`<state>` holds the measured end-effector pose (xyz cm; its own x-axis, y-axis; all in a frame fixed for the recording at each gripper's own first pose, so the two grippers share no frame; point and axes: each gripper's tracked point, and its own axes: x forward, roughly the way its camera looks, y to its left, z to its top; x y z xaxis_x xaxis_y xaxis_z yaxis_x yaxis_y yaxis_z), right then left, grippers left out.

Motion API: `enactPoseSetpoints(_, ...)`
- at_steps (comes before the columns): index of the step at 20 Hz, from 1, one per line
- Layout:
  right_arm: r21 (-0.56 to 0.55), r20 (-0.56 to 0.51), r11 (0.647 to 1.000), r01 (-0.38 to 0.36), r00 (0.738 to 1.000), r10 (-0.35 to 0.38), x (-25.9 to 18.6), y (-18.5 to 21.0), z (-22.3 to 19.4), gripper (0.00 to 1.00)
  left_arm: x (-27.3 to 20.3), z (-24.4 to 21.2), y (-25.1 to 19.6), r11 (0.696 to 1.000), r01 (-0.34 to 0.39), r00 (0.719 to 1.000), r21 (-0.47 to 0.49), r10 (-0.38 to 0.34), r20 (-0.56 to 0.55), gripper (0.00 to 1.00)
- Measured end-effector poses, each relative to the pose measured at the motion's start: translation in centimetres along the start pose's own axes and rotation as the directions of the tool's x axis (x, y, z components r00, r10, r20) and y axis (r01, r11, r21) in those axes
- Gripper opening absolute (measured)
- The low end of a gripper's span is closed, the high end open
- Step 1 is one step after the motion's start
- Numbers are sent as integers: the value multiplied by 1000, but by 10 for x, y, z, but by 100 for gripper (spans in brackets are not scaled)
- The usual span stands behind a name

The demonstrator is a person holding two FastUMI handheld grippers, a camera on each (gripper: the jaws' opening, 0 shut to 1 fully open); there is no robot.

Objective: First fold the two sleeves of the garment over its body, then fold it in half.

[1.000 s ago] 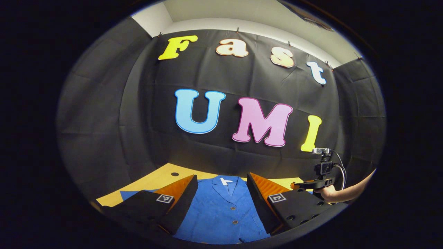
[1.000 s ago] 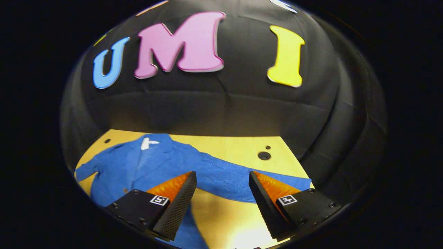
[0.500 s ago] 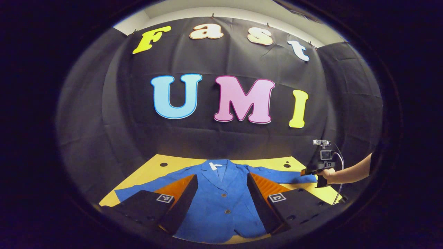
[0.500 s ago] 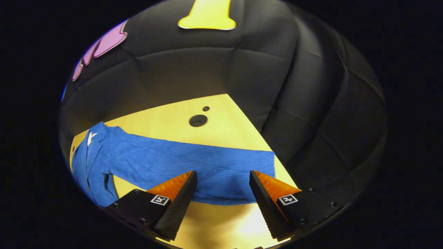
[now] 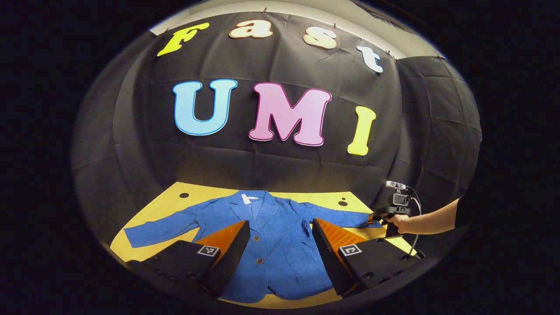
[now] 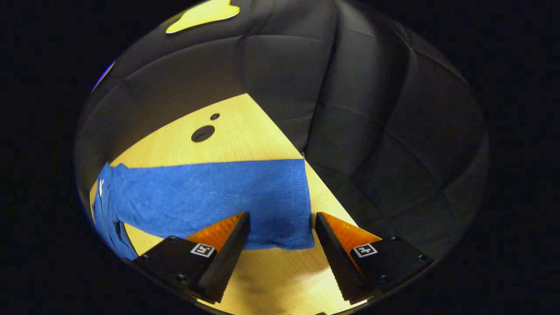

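In the left gripper view, the left gripper [image 5: 280,245] hung with its fingers spread apart above the front of the blue jacket [image 5: 271,236], which lay flat and face up on the yellow table [image 5: 148,214], both sleeves stretched out sideways. Farther off, a hand [image 5: 400,223] held the right gripper at the cuff of one sleeve [image 5: 345,217]. In the right gripper view, the right gripper [image 6: 280,245] stood open just over that cuff [image 6: 284,205], near the table's edge, gripping nothing. Two round holes [image 6: 202,133] sat in the tabletop beyond.
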<state>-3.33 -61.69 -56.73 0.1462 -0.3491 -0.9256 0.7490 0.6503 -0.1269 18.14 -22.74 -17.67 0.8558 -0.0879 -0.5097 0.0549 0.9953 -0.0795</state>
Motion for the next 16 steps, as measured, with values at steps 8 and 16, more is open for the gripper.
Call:
enactPoseSetpoints(8,34,-49,995,-91,994,93,-5,37,-10,10,0,-3,-5,1000,14,1000,4,-14,2,82)
enactPoseSetpoints(16,-200,150,930,-310,928,342,-104,162,44,4,-24,-10,29,997,-57,998,-43,57,19,82)
